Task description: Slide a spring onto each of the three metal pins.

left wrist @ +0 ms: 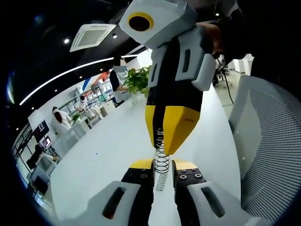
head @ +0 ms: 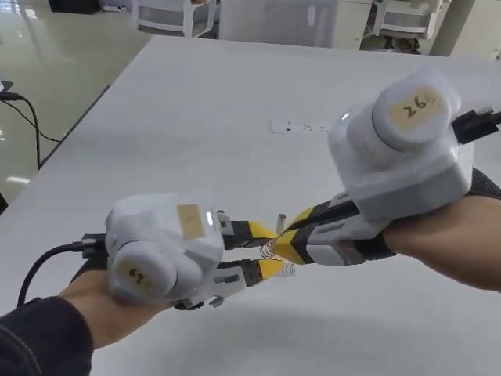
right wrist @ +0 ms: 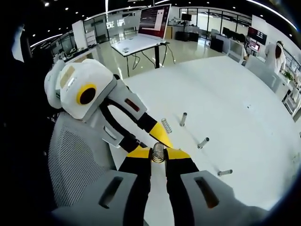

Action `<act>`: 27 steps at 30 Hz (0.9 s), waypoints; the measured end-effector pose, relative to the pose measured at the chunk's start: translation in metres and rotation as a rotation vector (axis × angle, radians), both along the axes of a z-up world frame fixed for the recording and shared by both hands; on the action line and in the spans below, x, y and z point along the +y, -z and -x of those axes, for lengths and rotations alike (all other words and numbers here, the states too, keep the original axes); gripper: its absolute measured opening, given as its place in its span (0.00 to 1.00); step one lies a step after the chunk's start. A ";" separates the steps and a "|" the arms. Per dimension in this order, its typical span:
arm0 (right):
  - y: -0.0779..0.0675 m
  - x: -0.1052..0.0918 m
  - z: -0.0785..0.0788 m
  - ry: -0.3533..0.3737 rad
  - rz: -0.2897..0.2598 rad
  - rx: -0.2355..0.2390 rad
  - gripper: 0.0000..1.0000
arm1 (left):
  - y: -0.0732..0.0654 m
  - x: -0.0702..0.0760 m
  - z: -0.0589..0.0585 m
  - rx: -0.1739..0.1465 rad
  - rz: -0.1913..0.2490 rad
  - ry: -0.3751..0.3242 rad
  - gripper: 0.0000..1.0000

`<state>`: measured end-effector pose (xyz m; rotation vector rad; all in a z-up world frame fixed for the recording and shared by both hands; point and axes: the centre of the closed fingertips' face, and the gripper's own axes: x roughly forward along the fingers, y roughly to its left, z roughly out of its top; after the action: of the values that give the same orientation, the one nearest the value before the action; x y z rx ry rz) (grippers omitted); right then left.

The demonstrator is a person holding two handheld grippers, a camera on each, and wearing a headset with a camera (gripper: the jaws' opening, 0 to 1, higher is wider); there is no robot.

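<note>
Grippers meet tip to tip above table [right wrist: 225,103]. Left gripper [left wrist: 163,170] pinched narrow on spring [left wrist: 162,157]. Right gripper [right wrist: 158,154] clamped on same spring's other end. Three pins [right wrist: 203,142] on table beyond, apart from it. Second spring [right wrist: 166,125] beside farthest pin.

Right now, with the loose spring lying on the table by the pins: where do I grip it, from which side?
Probably pinch the loose spring across its coils near one end, coming down from above, jaws either side of its length. It lies flat on the table, so its sides are exposed and the other end stays free for a pin.
</note>
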<state>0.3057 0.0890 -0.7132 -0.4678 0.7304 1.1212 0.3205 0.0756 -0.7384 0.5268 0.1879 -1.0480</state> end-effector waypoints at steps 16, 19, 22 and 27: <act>0.005 0.002 -0.003 -0.024 0.004 -0.003 0.13 | -0.009 -0.004 0.001 -0.023 0.026 0.004 0.07; 0.007 0.001 -0.003 -0.025 0.012 -0.002 0.13 | -0.007 -0.004 0.001 -0.018 0.027 0.010 0.07; 0.008 0.000 -0.004 -0.024 0.017 0.001 0.13 | -0.006 -0.005 0.001 -0.018 0.035 0.010 0.08; 0.008 -0.001 -0.005 -0.025 0.024 0.003 0.13 | -0.003 -0.004 0.001 0.025 0.060 -0.001 0.10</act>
<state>0.3103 0.0880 -0.7210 -0.4964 0.7430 1.1378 0.3200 0.0711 -0.7353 0.4593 0.1778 -1.0565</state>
